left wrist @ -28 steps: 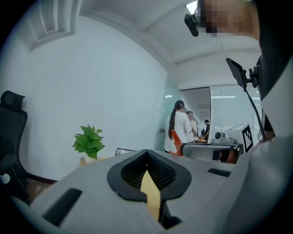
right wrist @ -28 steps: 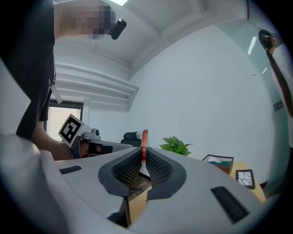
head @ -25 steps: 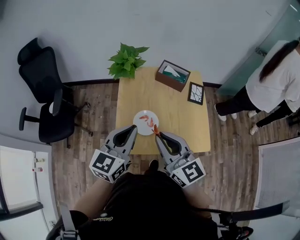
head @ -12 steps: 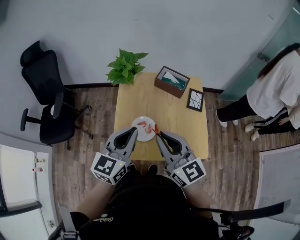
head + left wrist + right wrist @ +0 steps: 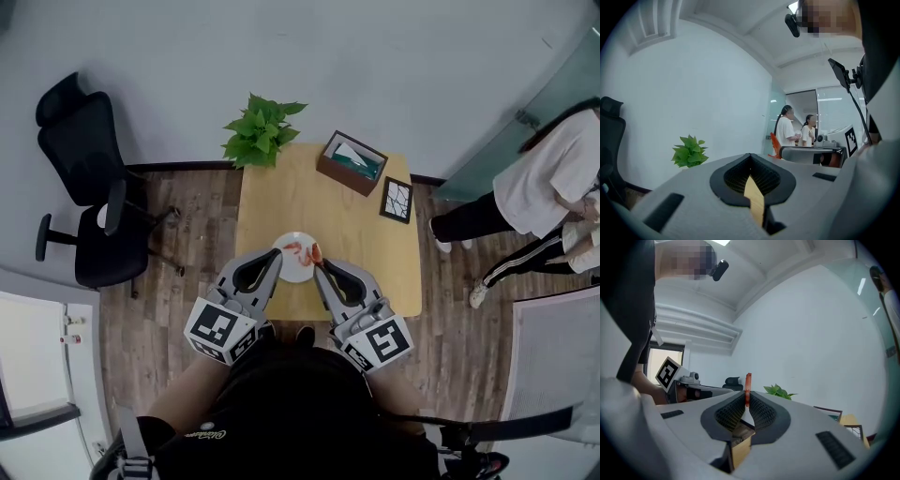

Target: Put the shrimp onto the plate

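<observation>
A white plate (image 5: 298, 269) lies near the front of the wooden table (image 5: 375, 253), with one orange shrimp (image 5: 293, 247) on it. My right gripper (image 5: 317, 265) is shut on a second shrimp (image 5: 316, 252) at the plate's right rim. In the right gripper view this shrimp (image 5: 748, 383) sticks up from the tips of the right gripper (image 5: 746, 397). My left gripper (image 5: 277, 255) reaches over the plate's left side. In its own view the left gripper (image 5: 750, 154) has its jaws together and holds nothing. The held shrimp (image 5: 774, 143) shows there too.
A potted plant (image 5: 262, 127) stands at the table's far left corner. A brown tissue box (image 5: 352, 161) and a small picture frame (image 5: 396, 200) sit at the far right. A black office chair (image 5: 89, 187) is at the left. Two people (image 5: 553, 187) stand at the right.
The right gripper has carried its shrimp a little forward along the plate's right rim. Both grippers sit slightly farther over the plate. The person at the right has stepped away.
</observation>
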Tool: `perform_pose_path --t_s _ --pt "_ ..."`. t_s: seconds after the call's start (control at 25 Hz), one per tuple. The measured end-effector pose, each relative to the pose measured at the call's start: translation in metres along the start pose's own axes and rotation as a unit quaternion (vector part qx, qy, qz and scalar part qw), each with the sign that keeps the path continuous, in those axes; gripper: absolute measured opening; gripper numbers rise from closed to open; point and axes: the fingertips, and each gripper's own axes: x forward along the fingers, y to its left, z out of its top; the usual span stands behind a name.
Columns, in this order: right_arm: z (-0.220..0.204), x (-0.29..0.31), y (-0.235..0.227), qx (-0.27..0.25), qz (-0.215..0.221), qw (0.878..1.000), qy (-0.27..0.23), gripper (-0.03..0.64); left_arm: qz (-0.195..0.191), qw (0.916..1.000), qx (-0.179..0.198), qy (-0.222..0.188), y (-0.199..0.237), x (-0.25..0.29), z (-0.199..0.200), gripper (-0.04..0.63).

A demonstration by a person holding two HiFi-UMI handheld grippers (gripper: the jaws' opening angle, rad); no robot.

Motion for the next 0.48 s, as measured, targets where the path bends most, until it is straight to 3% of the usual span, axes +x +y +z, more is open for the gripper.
perform_pose_path --t_s 0.48 --pt "-0.019 0.014 0.001 0.017 -0.006 1.0 0.022 0.029 0.009 0.9991 -0.03 0.028 0.02 0.0 -0.023 0.0"
